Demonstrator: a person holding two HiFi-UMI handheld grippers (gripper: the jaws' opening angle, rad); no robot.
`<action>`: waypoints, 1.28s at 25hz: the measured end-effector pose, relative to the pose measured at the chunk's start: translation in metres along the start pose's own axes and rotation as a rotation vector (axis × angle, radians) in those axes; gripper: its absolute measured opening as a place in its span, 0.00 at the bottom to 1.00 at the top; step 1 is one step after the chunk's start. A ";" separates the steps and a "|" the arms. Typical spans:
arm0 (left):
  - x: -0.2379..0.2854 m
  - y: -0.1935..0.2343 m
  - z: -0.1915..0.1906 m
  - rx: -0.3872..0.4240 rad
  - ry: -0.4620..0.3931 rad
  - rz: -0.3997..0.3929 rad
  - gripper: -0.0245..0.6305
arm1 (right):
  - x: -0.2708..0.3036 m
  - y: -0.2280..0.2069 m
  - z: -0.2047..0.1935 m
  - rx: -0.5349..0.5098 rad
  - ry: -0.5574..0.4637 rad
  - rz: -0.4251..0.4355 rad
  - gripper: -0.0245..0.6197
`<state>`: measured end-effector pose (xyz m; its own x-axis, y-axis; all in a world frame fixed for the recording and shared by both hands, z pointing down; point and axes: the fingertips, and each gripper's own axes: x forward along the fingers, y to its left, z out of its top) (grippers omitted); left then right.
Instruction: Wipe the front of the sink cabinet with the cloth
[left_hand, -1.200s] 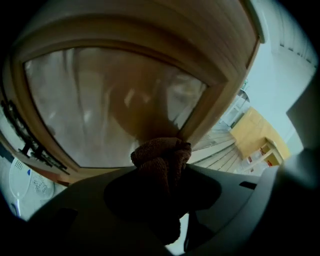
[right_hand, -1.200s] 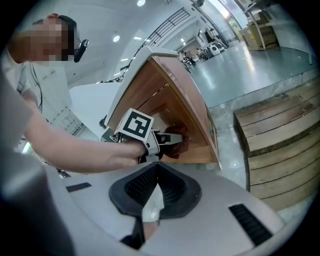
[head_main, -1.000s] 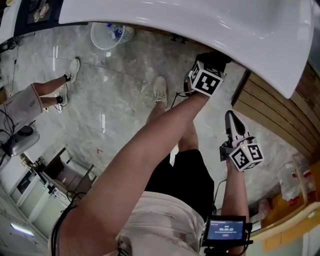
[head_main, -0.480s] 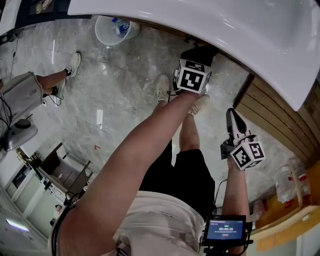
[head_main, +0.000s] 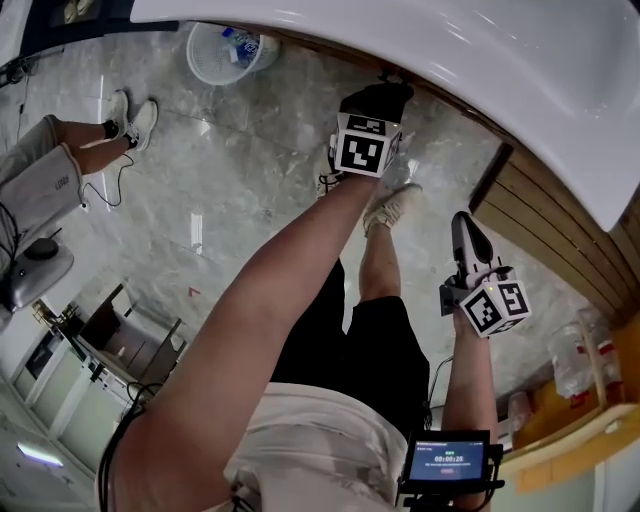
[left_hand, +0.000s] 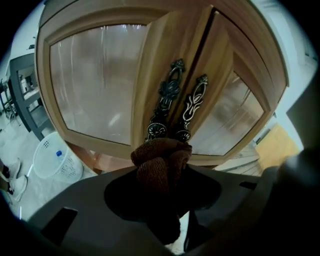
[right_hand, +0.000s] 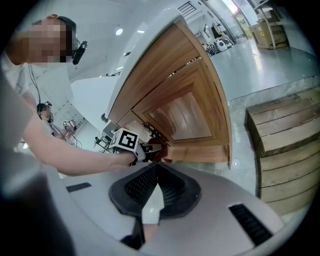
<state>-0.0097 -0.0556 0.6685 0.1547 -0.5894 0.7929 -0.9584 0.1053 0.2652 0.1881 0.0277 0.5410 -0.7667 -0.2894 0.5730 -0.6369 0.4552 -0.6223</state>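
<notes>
Under the sink rim: the left gripper reaches in beneath the white sink, because the basin overhangs the cabinet and the front can only be reached from below the lip.
Left jaws: clenched on a bunched brown cloth. The wad sticks out past the jaw tips, so fabric rather than hard plastic would meet the wood.
Cloth on the cabinet: it is low at the cabinet's middle, just below the two ornate handles where the doors meet. It looks pressed to the bottom rail or just beside it; actual contact cannot be confirmed.
Doors: both are closed, each with a frosted panel in a wooden frame, which gives one continuous face to wipe.
Right gripper: the right gripper hangs off to the cabinet's right side, well apart from the front. Its jaws are closed together with nothing between them. It looks idle, parked where it will not block the left arm's sweep.
Basket: a white basket stands on the floor beyond the cabinet's left end, clear of the wiping path.
Step in hand: judged to be wiping along the lower middle of the cabinet front.
Risk: the raised handles just above could snag the loose wad, so the firm clench makes sense.
</notes>
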 end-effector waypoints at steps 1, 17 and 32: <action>0.002 0.002 -0.001 0.004 0.002 -0.001 0.31 | 0.000 0.000 -0.003 0.005 0.000 -0.005 0.06; 0.046 -0.074 0.003 0.121 -0.003 -0.115 0.31 | -0.024 -0.034 -0.013 0.068 -0.043 -0.069 0.06; 0.074 -0.188 -0.021 0.315 0.075 -0.224 0.31 | -0.058 -0.067 -0.007 0.072 -0.100 -0.066 0.06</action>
<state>0.1871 -0.1022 0.6886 0.3742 -0.5086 0.7754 -0.9238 -0.2771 0.2641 0.2759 0.0196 0.5527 -0.7250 -0.4011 0.5599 -0.6874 0.3722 -0.6236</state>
